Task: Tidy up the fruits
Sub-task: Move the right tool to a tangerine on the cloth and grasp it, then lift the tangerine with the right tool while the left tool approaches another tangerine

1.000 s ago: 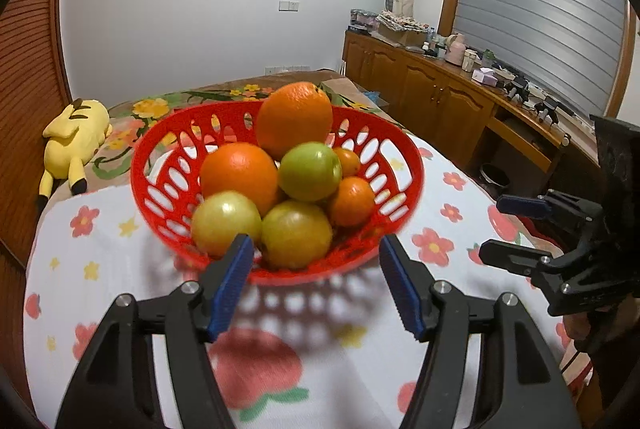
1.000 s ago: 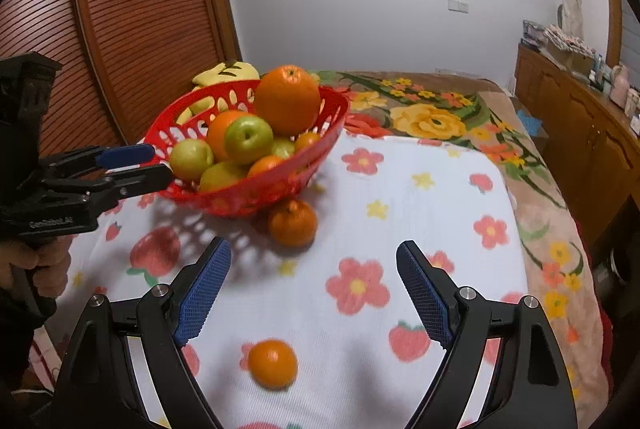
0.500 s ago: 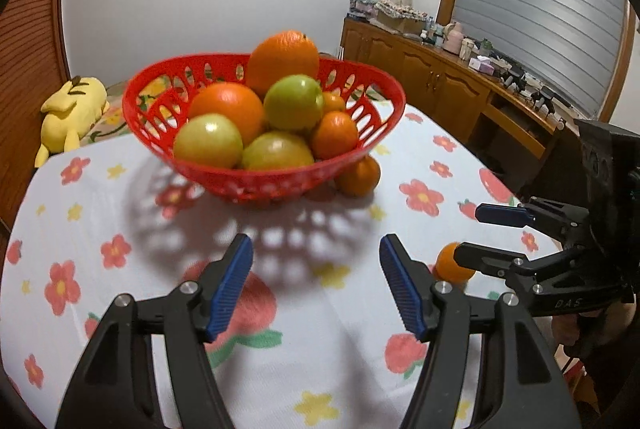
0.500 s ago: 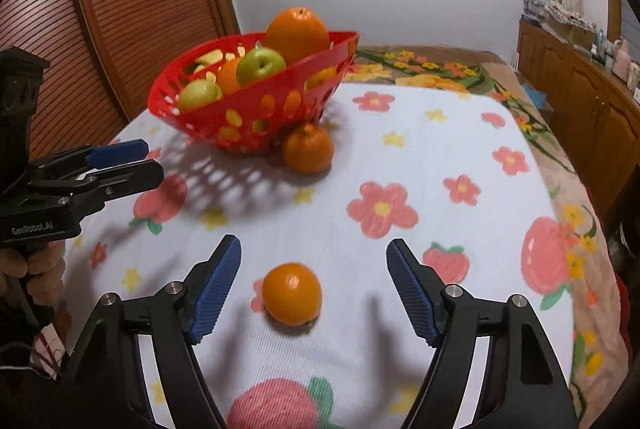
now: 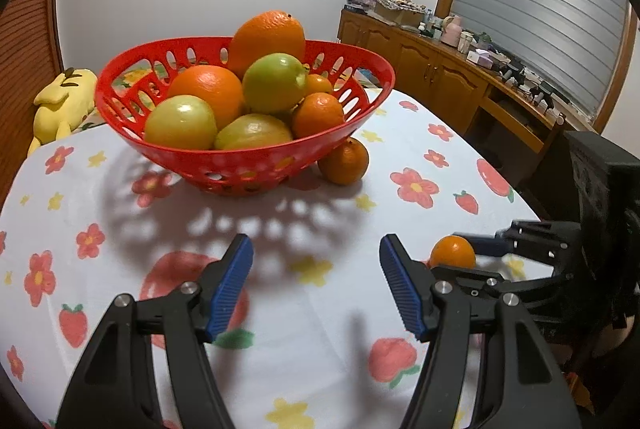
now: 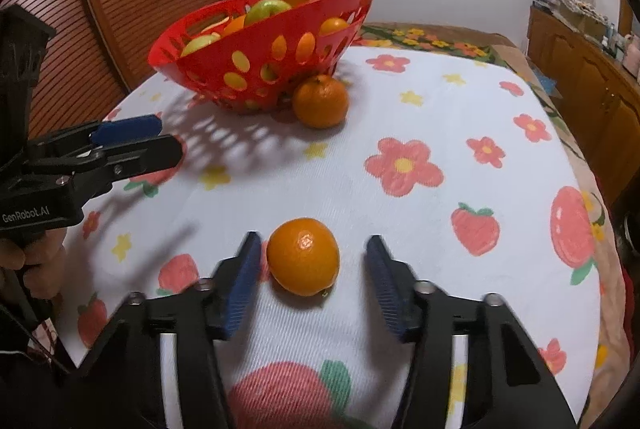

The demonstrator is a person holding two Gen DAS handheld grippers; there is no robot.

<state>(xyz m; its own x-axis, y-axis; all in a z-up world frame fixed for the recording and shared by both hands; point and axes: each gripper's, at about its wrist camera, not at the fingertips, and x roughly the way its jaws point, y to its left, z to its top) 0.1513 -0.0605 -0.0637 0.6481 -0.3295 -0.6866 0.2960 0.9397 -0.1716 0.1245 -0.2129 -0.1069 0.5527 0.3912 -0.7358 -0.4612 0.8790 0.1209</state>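
Closing right gripper [image 6: 310, 271] straddles loose mandarin [image 6: 303, 255] near table [image 6: 440, 101] edge, pads not yet touching; off-centre squeeze could roll it away. Left gripper [image 5: 316, 283] apart, empty.

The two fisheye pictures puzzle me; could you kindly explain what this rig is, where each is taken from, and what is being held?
A person holds a two-finger gripper in each hand, and each picture comes from a camera on one gripper, looking along its fingers. On the flowered tablecloth stands a red basket of oranges and green fruit, with one orange beside it. The left gripper is open and empty. The right gripper is closing around a small orange but not yet pressing it.
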